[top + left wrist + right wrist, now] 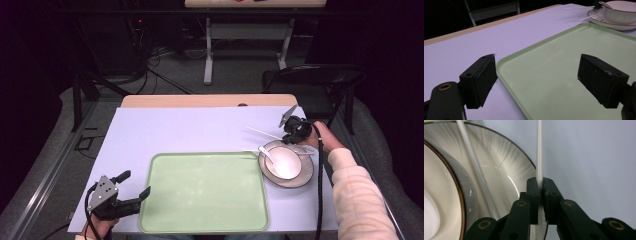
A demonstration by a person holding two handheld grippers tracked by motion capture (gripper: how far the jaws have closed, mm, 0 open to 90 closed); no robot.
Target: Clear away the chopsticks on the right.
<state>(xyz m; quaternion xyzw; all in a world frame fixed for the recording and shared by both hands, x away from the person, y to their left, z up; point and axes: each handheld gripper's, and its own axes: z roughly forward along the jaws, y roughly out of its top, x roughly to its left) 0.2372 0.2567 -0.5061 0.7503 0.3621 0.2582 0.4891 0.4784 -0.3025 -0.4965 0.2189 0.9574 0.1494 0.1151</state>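
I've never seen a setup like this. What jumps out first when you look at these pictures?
The big pale green tray in the middle of the table, with nothing on it, catches the eye first. To its right a white bowl sits on a plate with a spoon in it. At the plate's far edge the right gripper is shut on a thin white chopstick, while the left gripper waits open at the tray's left edge.

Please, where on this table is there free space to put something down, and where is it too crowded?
The green tray is bare across its whole inside. The table is free behind the tray, toward the wooden far edge. It is crowded at the right: plate, bowl, spoon, and the right hand-held gripper shut on a white chopstick.
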